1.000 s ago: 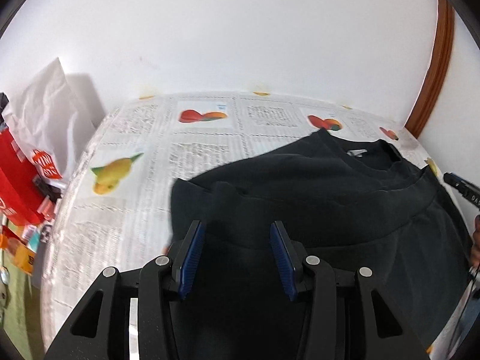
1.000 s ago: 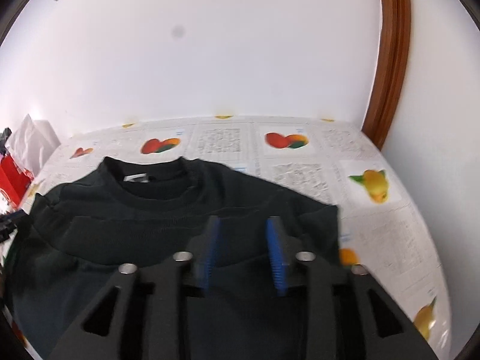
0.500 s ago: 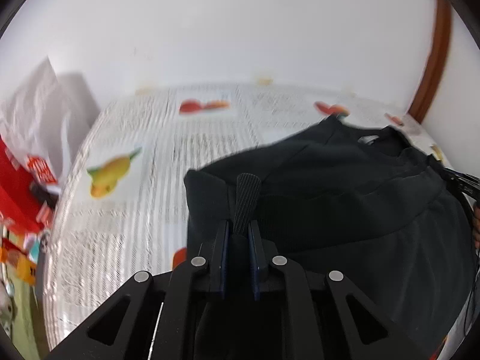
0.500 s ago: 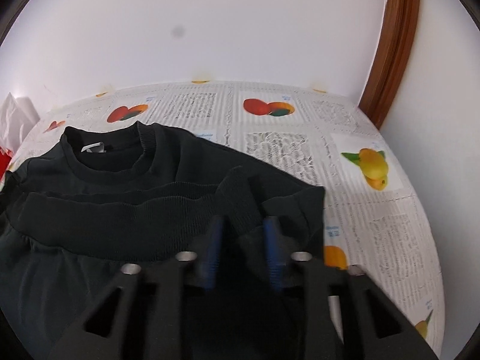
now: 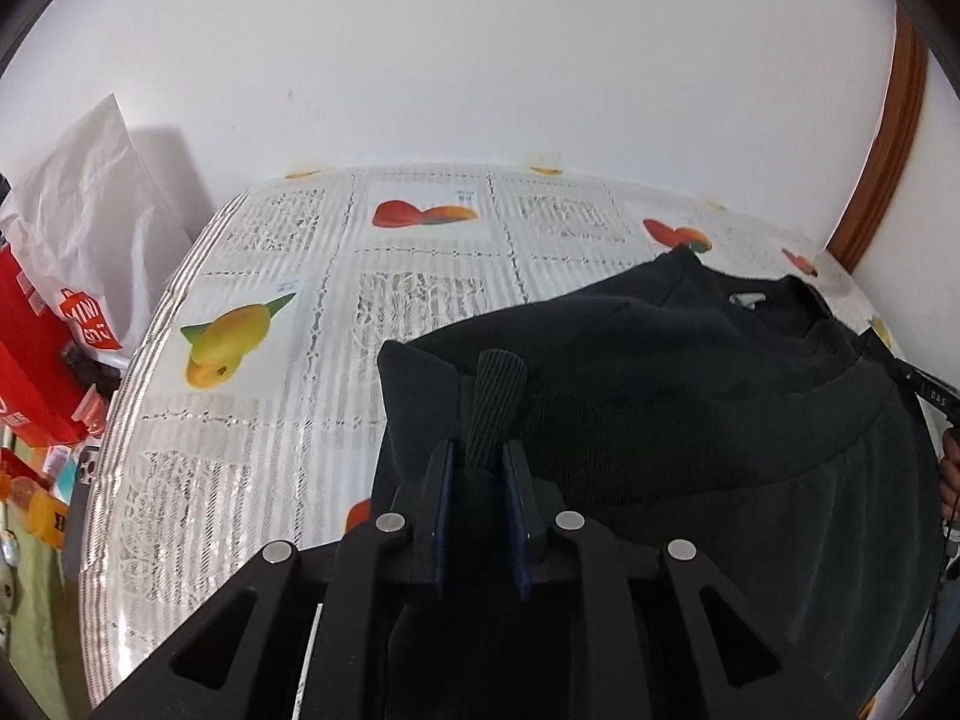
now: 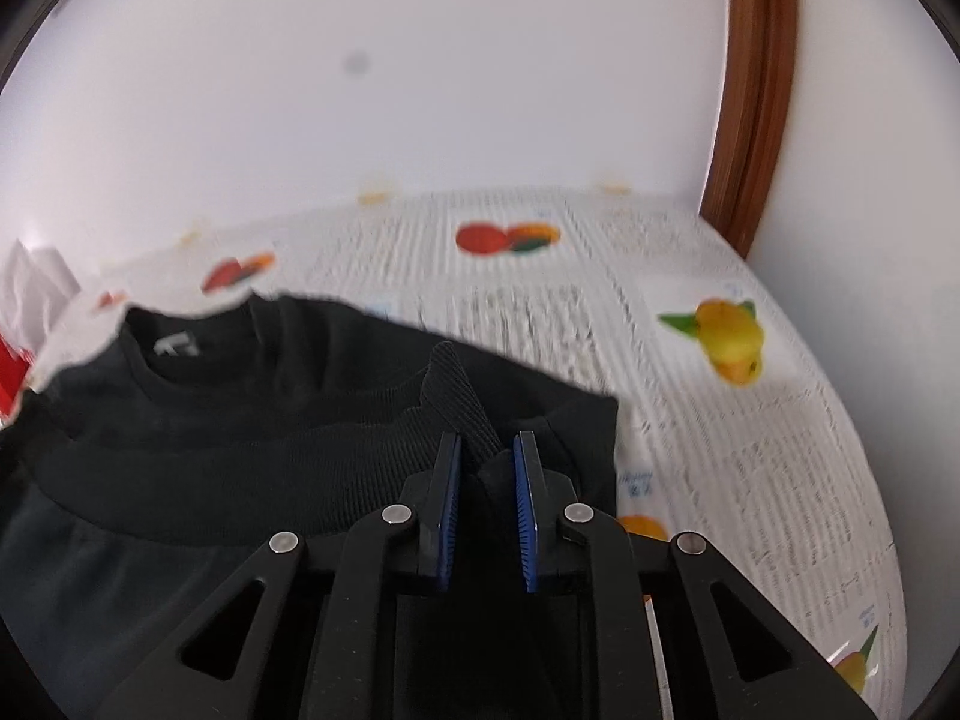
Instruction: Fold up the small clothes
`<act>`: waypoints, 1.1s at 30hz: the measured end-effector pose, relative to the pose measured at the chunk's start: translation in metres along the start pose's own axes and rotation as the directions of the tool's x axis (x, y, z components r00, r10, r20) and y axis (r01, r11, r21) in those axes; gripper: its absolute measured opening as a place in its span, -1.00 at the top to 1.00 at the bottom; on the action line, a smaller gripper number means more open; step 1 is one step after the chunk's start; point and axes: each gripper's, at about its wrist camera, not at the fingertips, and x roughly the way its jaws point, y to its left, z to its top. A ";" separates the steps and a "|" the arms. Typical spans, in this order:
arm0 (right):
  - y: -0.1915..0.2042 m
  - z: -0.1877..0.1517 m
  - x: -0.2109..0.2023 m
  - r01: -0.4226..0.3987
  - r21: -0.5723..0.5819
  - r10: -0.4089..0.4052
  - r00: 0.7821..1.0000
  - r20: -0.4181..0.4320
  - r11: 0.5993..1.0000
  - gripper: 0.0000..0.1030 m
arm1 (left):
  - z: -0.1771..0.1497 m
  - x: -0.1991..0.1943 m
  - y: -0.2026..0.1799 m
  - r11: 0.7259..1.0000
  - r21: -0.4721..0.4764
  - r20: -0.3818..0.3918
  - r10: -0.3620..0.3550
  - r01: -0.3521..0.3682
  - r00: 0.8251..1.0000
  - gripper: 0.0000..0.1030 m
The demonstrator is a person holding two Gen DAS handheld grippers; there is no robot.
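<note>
Both jaws now pinching sweatshirt [image 5: 690, 384] hem

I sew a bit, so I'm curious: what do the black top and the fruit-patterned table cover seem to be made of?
Black top: soft matt knit, probably cotton jersey; its banded edge shows fine ribbing and creases limply. Table cover: likely glossy plastic or oilcloth, judging by light glare on its printed surface.

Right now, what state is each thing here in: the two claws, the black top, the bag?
Left claw: opening slightly, ribbed hem pinched between its pads.
Right claw: closing on the ribbed hem.
Black sweatshirt: lying on the table, partly folded, neck label showing.
White shopping bag: upright beside the table.
</note>
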 end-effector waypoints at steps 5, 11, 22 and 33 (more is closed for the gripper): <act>-0.001 -0.001 0.001 -0.006 0.007 0.006 1.000 -0.007 1.000 0.66 | -0.002 -0.012 0.002 0.997 0.026 0.053 -0.069 0.067 0.996 0.66; 0.001 -0.002 0.002 0.006 -0.001 -0.006 1.000 -0.006 1.000 0.66 | 0.001 0.007 0.001 0.997 0.013 -0.013 -0.078 0.078 0.997 0.61; -0.015 0.004 -0.024 -0.084 0.047 0.080 0.993 0.088 0.995 0.67 | 0.008 -0.019 -0.003 1.000 0.000 0.136 0.009 -0.009 0.991 0.82; -0.010 -0.004 -0.010 0.000 -0.017 -0.001 0.998 -0.065 1.000 0.38 | 0.002 0.008 -0.016 0.995 0.035 0.005 0.095 -0.095 0.995 0.60</act>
